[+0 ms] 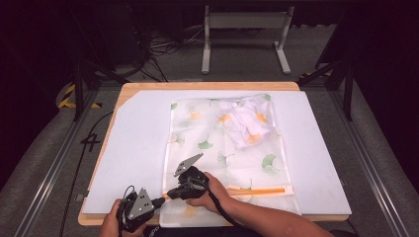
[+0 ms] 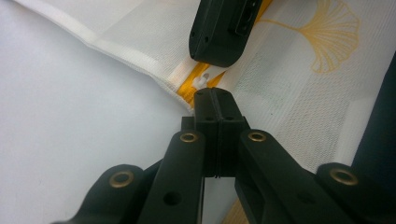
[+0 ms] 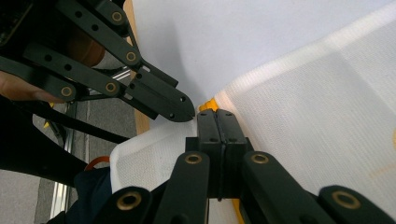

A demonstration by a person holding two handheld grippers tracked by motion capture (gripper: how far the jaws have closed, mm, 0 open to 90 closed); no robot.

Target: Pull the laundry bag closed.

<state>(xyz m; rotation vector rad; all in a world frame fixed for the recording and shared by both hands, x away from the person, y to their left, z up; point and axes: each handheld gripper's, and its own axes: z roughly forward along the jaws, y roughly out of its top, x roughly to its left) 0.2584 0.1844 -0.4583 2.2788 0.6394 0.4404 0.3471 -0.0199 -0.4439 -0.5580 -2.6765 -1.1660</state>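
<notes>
A white mesh bag [image 1: 222,148] printed with ginkgo leaves lies flat on the white board [image 1: 133,148], with white clothes [image 1: 247,121] inside its far right part. An orange zipper [image 1: 259,190] runs along its near edge. Both grippers meet at the zipper's left end. My left gripper [image 1: 162,200] [image 2: 212,92] is shut, tips resting on the bag's corner just short of the white zipper pull [image 2: 201,82]. My right gripper [image 1: 170,193] [image 3: 215,113] is shut too, its tips at the orange zipper end [image 3: 208,103]. I cannot tell whether either one pinches fabric.
The board rests on a wooden table [image 1: 207,86] whose near edge is just under my hands. A metal stand [image 1: 244,29] and cables lie on the floor beyond the table. Bare board lies left and right of the bag.
</notes>
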